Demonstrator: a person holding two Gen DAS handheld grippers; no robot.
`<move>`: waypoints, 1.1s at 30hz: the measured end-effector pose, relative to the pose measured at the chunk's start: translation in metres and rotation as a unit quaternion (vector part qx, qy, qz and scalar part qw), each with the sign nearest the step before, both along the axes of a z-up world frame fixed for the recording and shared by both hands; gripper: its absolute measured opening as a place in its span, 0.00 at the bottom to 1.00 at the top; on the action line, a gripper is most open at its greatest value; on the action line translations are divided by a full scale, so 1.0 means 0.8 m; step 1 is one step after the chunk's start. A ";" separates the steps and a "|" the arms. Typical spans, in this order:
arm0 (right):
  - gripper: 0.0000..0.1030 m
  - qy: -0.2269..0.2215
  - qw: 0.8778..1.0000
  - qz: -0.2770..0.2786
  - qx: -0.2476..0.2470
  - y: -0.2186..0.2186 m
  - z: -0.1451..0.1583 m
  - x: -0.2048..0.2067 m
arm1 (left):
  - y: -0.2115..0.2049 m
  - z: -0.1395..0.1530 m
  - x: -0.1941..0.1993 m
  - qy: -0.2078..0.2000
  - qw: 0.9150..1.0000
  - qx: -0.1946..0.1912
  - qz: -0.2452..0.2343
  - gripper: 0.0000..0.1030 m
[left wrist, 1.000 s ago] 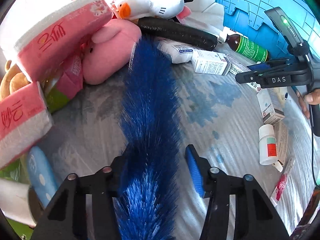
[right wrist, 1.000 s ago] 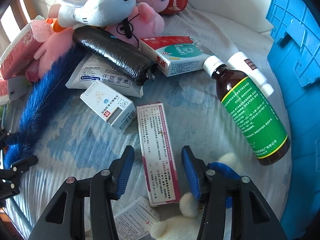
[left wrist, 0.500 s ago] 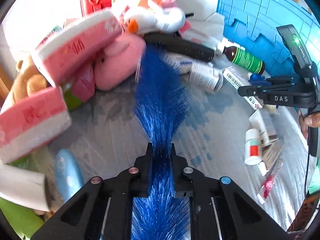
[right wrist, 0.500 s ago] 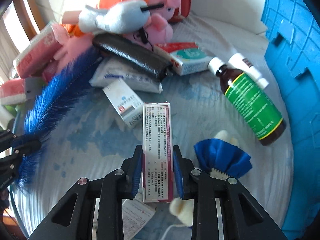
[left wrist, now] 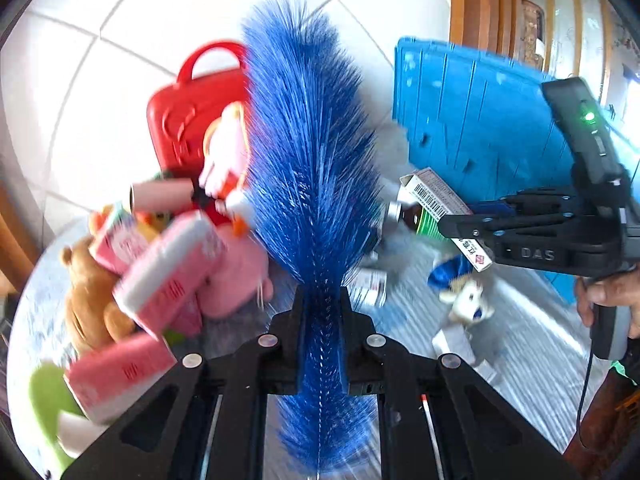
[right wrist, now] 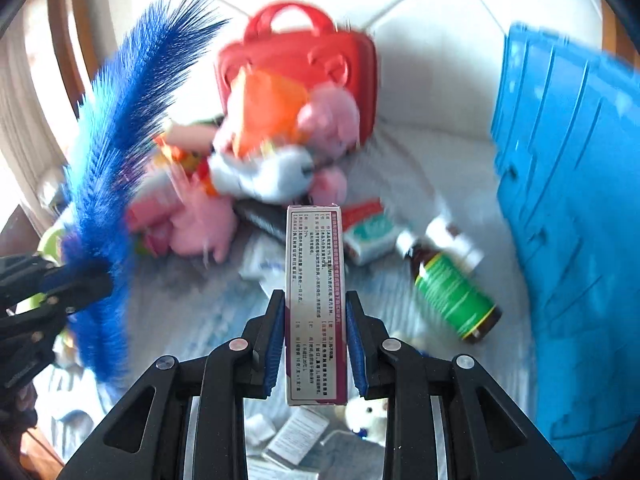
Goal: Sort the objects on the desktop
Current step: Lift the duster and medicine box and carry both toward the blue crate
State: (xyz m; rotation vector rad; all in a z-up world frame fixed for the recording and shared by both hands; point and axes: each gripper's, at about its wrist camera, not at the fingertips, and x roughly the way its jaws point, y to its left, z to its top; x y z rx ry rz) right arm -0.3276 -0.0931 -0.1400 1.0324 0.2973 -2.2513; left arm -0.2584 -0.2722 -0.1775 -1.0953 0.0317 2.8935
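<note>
Gripping from left to right: my left gripper (left wrist: 320, 332) is clenched on the blue bristle brush (left wrist: 312, 152) near its lower stem, lifted clear of the table (left wrist: 532, 344); it looks light, its bristles soft and springy, so the stiff spine is where to hold. My right gripper (right wrist: 316, 340) clamps the medicine box (right wrist: 315, 280) across its narrow sides, also raised; light thin card, easily crushed; the blue crate (right wrist: 568, 208) stands right.
</note>
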 end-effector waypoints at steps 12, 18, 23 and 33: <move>0.27 0.081 0.995 -0.022 -0.055 0.019 0.137 -0.008 | 0.036 0.108 0.006 0.072 0.996 -0.038 -0.046 0.12; 0.27 0.119 0.989 -0.050 -0.068 0.046 0.190 0.027 | 0.062 0.156 0.009 0.097 0.992 -0.027 -0.080 0.12; 0.27 0.139 0.983 -0.088 -0.079 0.084 0.225 0.053 | 0.109 0.196 0.009 0.121 0.984 -0.027 -0.127 0.12; 0.27 0.191 0.964 -0.154 -0.099 0.222 0.303 0.086 | 0.263 0.286 0.005 0.157 0.962 0.001 -0.224 0.12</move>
